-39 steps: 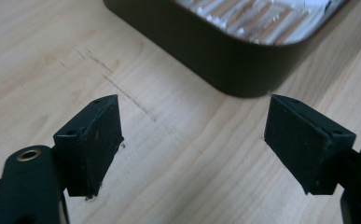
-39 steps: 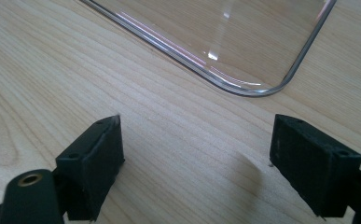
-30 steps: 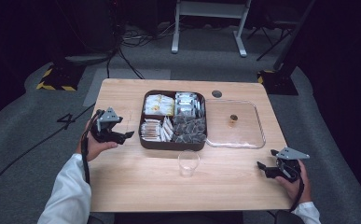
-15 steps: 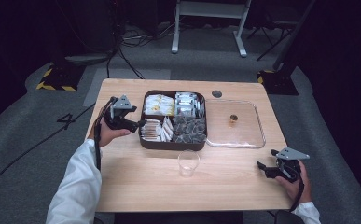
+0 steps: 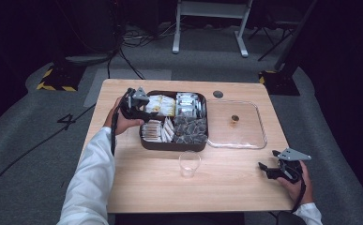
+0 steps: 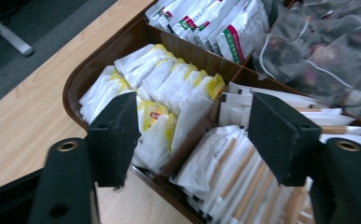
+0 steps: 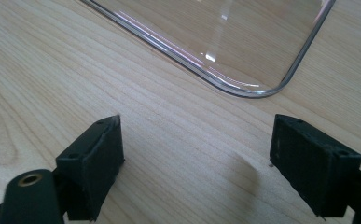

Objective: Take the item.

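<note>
A dark brown tray (image 5: 172, 146) (image 6: 75, 88) holds yellow-and-white tea sachets (image 5: 159, 105) (image 6: 169, 79), white packets (image 5: 187, 104) (image 6: 215, 23), stick packets (image 5: 153, 131) (image 6: 234, 168) and mesh tea bags (image 5: 191, 129) (image 6: 318, 51). My left gripper (image 5: 145, 113) (image 6: 192, 112) hovers over the tray's left side, above the yellow sachets. Its jaws have just been closing but still stand apart, with nothing pressed between them. My right gripper (image 5: 263, 169) (image 7: 194, 126) rests open near the table's front right, empty, just in front of the clear lid's corner.
A clear lid (image 5: 238, 136) (image 7: 225, 42) with a small knob (image 5: 235, 118) lies flat to the right of the tray. A clear plastic cup (image 5: 189, 163) stands in front of the tray. A round cable hole (image 5: 218, 93) sits near the table's far edge.
My left gripper has travelled right from the table's left edge to over the tray's left compartments. Its jaws look narrower. The right gripper has stayed still.
</note>
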`<control>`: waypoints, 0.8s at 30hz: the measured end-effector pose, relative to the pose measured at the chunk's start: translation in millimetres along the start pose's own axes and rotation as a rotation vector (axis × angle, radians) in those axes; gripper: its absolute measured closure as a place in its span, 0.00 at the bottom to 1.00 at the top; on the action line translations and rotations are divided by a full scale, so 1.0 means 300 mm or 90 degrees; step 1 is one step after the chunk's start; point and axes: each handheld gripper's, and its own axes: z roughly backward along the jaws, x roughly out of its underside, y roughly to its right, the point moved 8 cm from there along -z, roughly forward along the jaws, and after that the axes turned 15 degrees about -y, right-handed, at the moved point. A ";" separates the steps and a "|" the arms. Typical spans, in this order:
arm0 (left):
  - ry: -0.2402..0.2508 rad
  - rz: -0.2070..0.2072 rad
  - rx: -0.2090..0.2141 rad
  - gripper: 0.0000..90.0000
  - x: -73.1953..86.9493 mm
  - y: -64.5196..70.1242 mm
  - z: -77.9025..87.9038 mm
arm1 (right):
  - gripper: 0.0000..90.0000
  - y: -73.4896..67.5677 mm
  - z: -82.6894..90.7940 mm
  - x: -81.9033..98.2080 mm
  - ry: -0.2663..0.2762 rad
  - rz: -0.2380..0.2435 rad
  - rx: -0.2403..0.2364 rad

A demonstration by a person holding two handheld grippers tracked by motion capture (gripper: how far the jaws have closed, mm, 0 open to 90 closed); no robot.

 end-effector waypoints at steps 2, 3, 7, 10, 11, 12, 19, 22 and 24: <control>-0.003 -0.004 0.008 0.44 -0.016 0.007 -0.016 | 0.20 0.000 0.000 0.000 0.000 0.000 0.000; -0.003 -0.004 0.008 0.45 -0.016 0.007 -0.016 | 0.20 0.000 0.000 0.000 0.000 0.000 0.000; -0.014 -0.016 0.024 0.49 -0.038 0.015 -0.050 | 0.20 0.000 0.000 0.000 0.000 0.000 -0.001; -0.034 -0.017 0.023 0.49 -0.040 0.010 -0.079 | 0.20 0.000 0.000 0.000 0.000 0.001 0.001; -0.034 -0.013 0.023 0.50 -0.042 0.006 -0.086 | 0.20 0.000 0.000 0.000 0.000 0.001 0.001; -0.032 -0.007 0.025 0.50 -0.044 0.003 -0.091 | 0.20 0.000 0.000 0.000 0.000 0.002 0.001; -0.043 0.018 0.020 0.54 -0.043 -0.023 -0.131 | 0.20 -0.001 0.001 0.000 0.001 0.004 0.002; -0.048 0.021 0.029 0.54 -0.038 -0.024 -0.145 | 0.20 -0.001 0.001 0.000 0.002 0.005 0.003; -0.059 0.021 0.034 0.60 -0.031 -0.025 -0.158 | 0.20 -0.001 0.001 0.000 0.002 0.005 0.003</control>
